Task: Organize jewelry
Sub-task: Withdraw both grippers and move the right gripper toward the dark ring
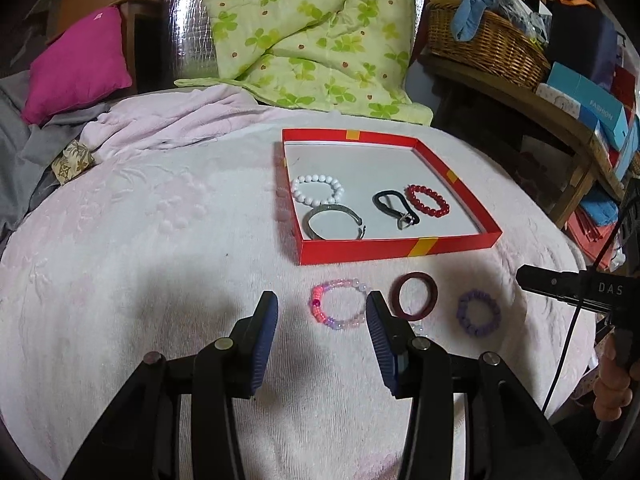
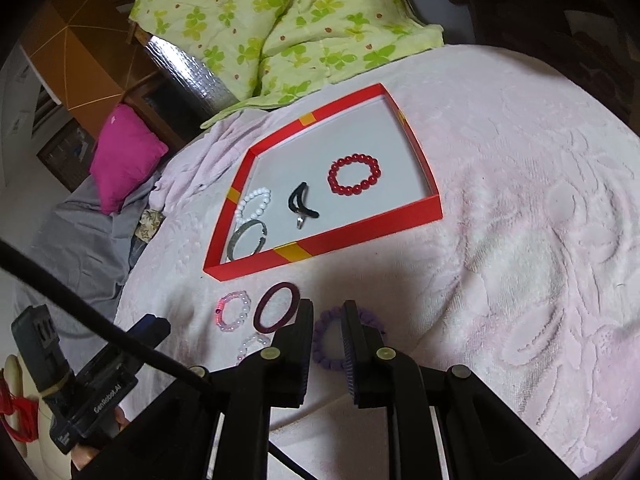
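A red tray (image 1: pixel 360 248) (image 2: pixel 340 240) on the pale pink cloth holds a white bead bracelet (image 1: pixel 318 188) (image 2: pixel 254 202), a grey-green bangle (image 1: pixel 334 222) (image 2: pixel 246 240), a black cord loop (image 1: pixel 394 206) (image 2: pixel 302 204) and a red bead bracelet (image 1: pixel 428 200) (image 2: pixel 354 174). In front of it lie a pink bead bracelet (image 1: pixel 338 306) (image 2: pixel 232 311), a maroon ring (image 1: pixel 416 295) (image 2: pixel 278 306), a purple bracelet (image 1: pixel 479 312) (image 2: pixel 326 344) and a small clear bead bracelet (image 2: pixel 252 345). My left gripper (image 1: pixel 322 308) is open above the pink bracelet. My right gripper (image 2: pixel 328 316) is open, narrow gap, over the purple bracelet.
A green floral quilt (image 1: pixel 308 32) and a magenta pillow (image 1: pixel 76 68) lie behind the tray. A wicker basket (image 1: pixel 484 44) and boxes stand on a wooden shelf at the right. The right gripper's body (image 1: pixel 576 288) shows in the left view.
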The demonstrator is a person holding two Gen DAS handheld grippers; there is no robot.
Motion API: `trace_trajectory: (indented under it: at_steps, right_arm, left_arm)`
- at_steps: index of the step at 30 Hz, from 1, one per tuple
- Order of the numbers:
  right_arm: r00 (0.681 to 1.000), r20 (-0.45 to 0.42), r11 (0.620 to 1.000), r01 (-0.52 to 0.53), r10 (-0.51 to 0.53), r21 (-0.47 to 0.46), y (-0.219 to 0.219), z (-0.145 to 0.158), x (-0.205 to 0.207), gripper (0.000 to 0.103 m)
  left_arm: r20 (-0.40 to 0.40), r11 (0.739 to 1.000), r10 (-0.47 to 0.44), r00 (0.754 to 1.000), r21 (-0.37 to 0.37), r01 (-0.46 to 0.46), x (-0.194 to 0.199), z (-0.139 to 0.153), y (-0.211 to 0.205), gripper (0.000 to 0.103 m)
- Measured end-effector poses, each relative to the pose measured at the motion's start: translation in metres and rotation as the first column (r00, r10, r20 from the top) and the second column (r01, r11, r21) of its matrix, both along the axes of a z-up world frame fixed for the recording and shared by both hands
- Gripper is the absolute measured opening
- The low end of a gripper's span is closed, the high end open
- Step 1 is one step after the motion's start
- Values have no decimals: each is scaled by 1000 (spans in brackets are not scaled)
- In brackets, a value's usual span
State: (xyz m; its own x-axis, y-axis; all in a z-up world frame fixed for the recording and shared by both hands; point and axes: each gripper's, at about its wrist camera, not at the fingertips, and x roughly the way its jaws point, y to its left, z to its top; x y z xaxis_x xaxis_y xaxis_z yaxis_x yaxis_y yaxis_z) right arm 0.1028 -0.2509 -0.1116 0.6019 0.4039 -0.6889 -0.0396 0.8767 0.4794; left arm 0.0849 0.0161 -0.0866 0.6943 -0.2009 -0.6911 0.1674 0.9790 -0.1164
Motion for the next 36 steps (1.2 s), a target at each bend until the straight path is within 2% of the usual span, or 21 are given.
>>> trace_trajectory:
  at_steps: [16, 18, 20, 36]
  right_arm:
    - [994, -52, 995, -99, 99, -11, 48, -10, 20, 17]
    - [993, -56, 994, -106, 106, -12, 53, -11, 21, 29]
    - [993, -52, 994, -112, 111, -20, 58, -11, 22, 34]
    - [996, -31, 994, -83, 81, -71, 64, -14, 27, 34]
  left_arm:
    - [-10, 998, 12, 1000, 55, -12, 11, 0, -3, 47]
    - [-13, 998, 16, 1000, 61, -15, 11, 0, -3, 48]
    - [-15, 998, 17, 1000, 65, -16, 12, -1, -2, 48]
    - [-13, 995, 28, 1000, 94, -26, 11, -1, -4, 52]
